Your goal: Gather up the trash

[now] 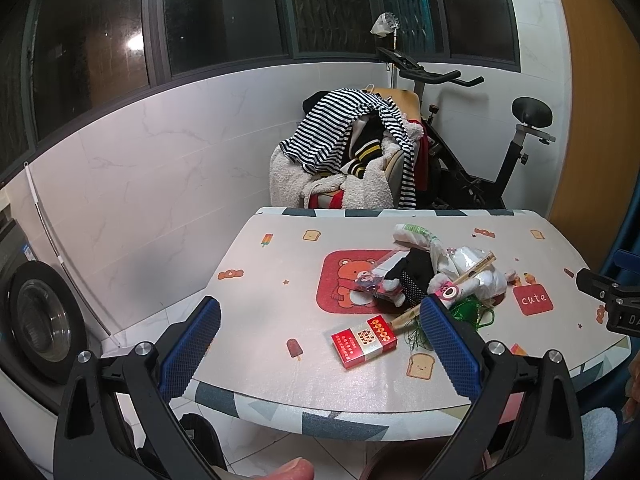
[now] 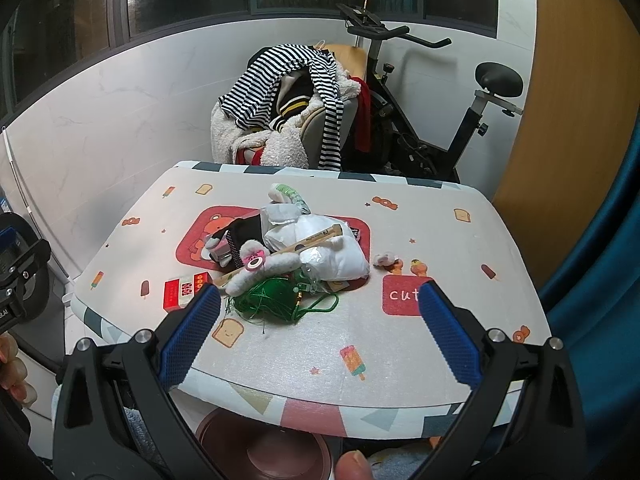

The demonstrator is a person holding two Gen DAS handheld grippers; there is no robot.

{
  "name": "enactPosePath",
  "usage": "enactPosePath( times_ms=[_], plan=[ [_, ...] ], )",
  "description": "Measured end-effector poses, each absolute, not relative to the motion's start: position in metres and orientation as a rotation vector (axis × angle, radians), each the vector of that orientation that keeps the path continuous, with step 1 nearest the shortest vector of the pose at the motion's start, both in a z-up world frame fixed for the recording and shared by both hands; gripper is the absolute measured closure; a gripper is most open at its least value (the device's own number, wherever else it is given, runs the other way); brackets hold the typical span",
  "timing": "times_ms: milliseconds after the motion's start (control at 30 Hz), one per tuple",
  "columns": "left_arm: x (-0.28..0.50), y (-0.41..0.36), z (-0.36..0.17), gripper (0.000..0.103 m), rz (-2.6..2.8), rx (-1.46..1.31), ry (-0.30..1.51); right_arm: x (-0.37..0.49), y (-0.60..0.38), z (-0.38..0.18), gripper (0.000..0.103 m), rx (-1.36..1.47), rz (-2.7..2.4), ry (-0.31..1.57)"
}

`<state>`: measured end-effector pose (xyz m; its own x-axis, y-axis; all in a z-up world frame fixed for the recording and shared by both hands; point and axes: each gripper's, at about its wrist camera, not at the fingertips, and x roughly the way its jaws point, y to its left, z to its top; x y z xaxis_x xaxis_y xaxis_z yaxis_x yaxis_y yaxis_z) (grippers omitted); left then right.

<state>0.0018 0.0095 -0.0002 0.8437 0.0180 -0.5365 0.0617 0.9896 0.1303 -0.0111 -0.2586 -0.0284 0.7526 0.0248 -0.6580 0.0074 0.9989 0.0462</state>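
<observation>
Left wrist view shows the left gripper [image 1: 320, 320] with its fingers spread wide and empty, hovering over the near edge of the bench [image 1: 280, 384], the red box [image 1: 363, 342] lying just ahead between them. Right wrist view has the right gripper [image 2: 320, 308] likewise apart and holding nothing, facing the trash pile [image 2: 296, 248] at the bench's middle: white wrappers, a paper-sleeved stick [image 2: 280, 250], a plush toy [image 2: 260, 266] and a green cord tangle [image 2: 276, 300]. Probably nothing is collected yet. Best to start with the loose box, squaring the fingers across its narrow sides; the cord may snag and drag its neighbours, so lift it slowly.
</observation>
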Motion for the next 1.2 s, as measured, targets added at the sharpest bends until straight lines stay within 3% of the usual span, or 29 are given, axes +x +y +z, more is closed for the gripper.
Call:
enactPosePath(
  times_ms=[767,1200],
  plan=[
    [0.004,0.013,-0.004,0.006,-0.032,0.138,0.558,-0.014,-0.271,-0.026,0.006,0.062,0.009,0.718],
    [0.02,0.02,-0.032,0.005,-0.162,0.045,0.606,-0.005,-0.273,-0.053,0.006,0.124,0.055,0.737]
  ],
)
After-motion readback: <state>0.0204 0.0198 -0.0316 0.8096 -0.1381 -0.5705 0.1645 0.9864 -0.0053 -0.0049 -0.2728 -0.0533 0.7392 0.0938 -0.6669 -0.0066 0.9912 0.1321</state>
